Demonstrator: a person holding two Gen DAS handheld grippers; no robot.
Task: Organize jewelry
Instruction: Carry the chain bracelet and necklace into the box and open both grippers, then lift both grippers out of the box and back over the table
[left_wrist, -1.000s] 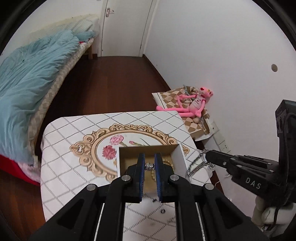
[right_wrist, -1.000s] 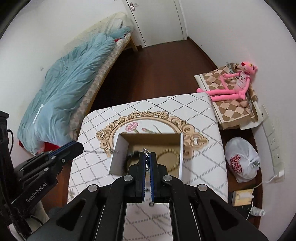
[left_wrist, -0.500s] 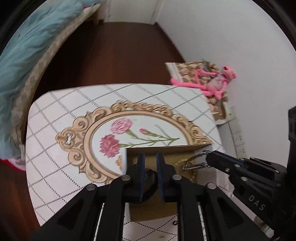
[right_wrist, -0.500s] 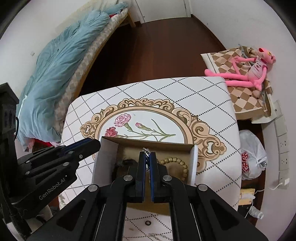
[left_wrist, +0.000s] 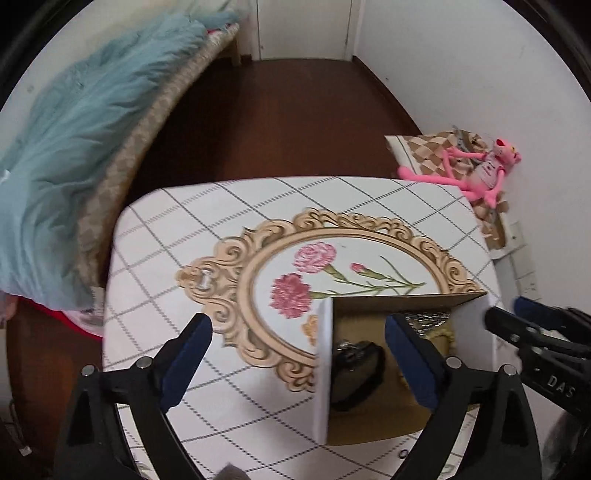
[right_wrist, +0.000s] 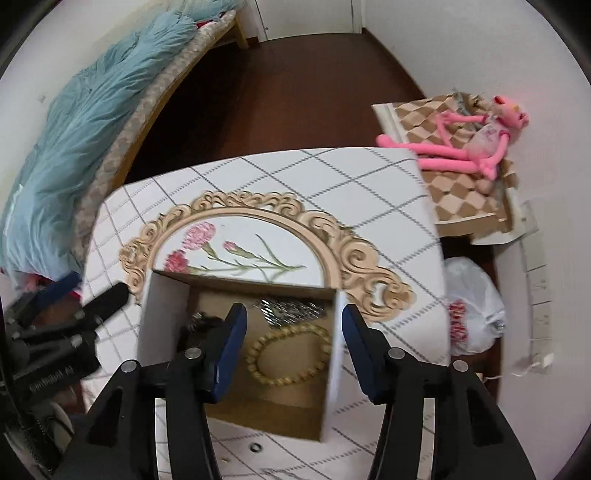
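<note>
The silver chain (right_wrist: 290, 311), dark bracelet (left_wrist: 356, 354) and bead bracelet (right_wrist: 288, 352) lie in the open cardboard box (right_wrist: 164, 314), just below both tools. The left gripper (left_wrist: 297, 358) and right gripper (right_wrist: 291, 345) are opening, jaws empty and straddling box walls. Lift each straight up, I judge, to avoid snagging the walls; the table (left_wrist: 177, 236) beyond offers free room.

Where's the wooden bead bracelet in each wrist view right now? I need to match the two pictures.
Left wrist: the wooden bead bracelet is lower right, mostly hidden behind this gripper's right finger; only a sliver shows inside the cardboard box.
Right wrist: the bracelet is lower centre, in full view on the box floor.
Shared landmark: the silver chain just beyond it.
</note>
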